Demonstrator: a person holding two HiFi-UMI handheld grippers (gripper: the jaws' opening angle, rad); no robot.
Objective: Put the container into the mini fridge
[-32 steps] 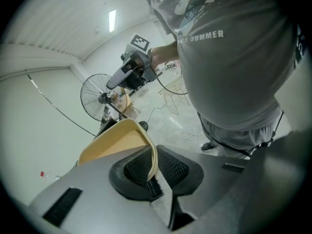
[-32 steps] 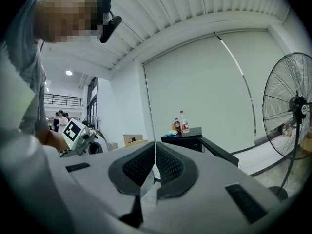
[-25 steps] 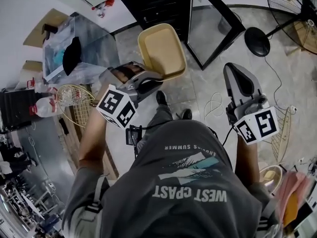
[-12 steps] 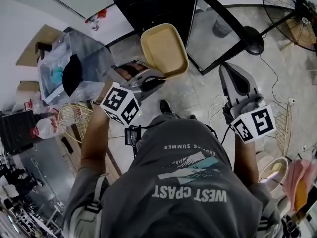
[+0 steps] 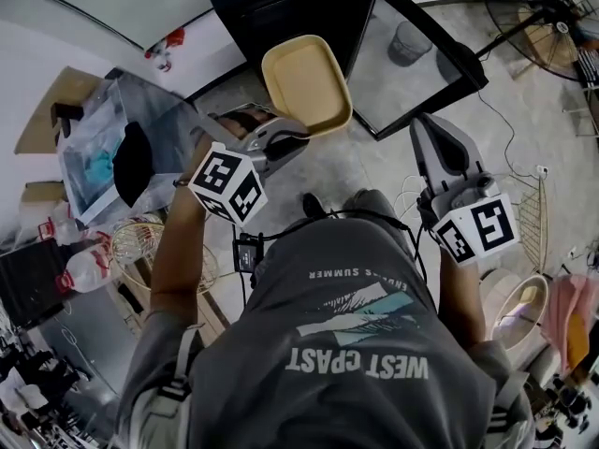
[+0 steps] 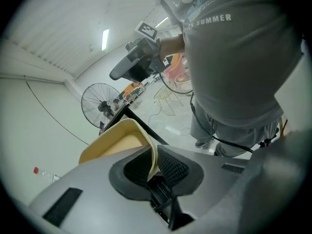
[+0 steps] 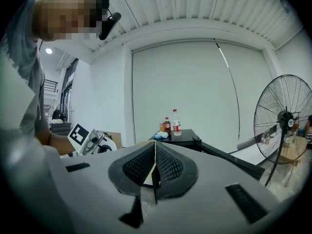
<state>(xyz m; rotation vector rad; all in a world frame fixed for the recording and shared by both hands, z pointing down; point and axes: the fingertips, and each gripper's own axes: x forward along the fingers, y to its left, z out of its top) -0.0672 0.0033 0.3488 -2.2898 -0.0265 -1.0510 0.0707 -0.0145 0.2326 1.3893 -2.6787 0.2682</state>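
Your left gripper (image 6: 155,173) is clamped on the container (image 5: 307,82), with its pads (image 6: 173,168) pinching the thin beige wall between them. The grip sits at the container's 7 o'clock corner in the head view. The container is held in the air over the floor (image 5: 374,171), hollow side facing up. Its long axis runs from 5 o'clock to 11 o'clock, and the far end points at the black mini fridge (image 5: 281,7) at 12 o'clock. The fridge door (image 5: 421,54) hangs wide open toward 2 o'clock. Your right gripper (image 7: 155,167) has its jaws pressed together on nothing, raised at 3 o'clock, well apart from the container.
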